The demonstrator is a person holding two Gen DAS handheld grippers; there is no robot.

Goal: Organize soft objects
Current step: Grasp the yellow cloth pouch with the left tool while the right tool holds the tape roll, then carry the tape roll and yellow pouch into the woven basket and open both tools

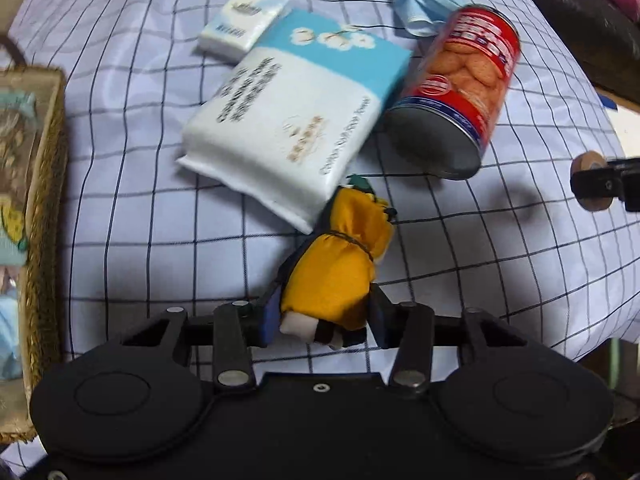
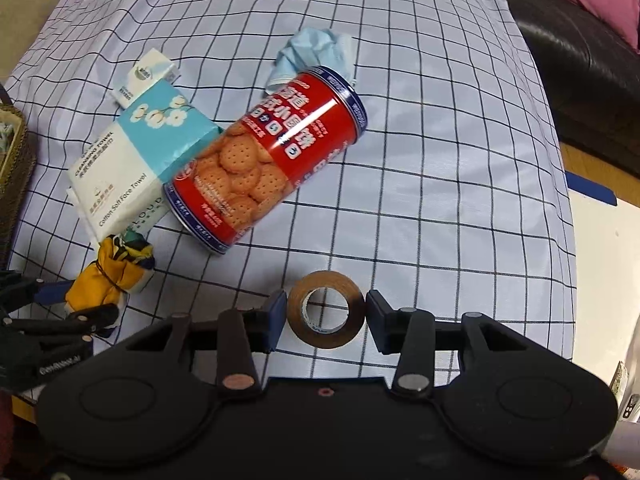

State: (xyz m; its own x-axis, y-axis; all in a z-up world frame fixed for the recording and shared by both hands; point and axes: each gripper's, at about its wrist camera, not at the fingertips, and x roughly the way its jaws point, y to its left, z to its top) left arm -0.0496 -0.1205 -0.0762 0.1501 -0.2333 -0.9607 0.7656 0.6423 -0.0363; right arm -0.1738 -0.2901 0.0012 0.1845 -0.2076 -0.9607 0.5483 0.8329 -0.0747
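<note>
Left gripper (image 1: 326, 320): jaws closed on the yellow cloth bundle (image 1: 340, 268), pads pressing its lower sides; no gap visible between pad and cloth.
Yellow cloth bundle, place: between the left gripper's fingers, its lower end with a white and dark striped patch at the finger roots, its upper end reaching past the fingertips onto the checked cloth (image 1: 140, 200).
Yellow cloth bundle, axis: long axis runs along the fingers, away from the camera, leaning slightly right in the left wrist view; a thin dark cord is tied around its middle; a small green tip marks the far end.
Yellow cloth bundle, neighbours: far end touching or just short of the near corner of the face towel pack (image 1: 288, 120); which, cannot be told.
Right gripper (image 2: 326, 316): jaws pinching the roll of brown tape (image 2: 326, 314), one pad on each outer side.
Roll of brown tape, axis: the open core faces the camera, so the ring's axis runs roughly along the fingers.
Face towel pack: lying flat, long axis diagonal, blue end farther away.
Biscuit can (image 1: 460, 88): lying on its side just beside the pack's right edge, metal end toward the left gripper.
Small tissue packet (image 1: 242, 20): beyond the pack, touching its far corner.
Blue face mask (image 1: 424, 0): crumpled, behind the can.
Woven basket (image 1: 44, 200): at the left edge, holding soft items.
</note>
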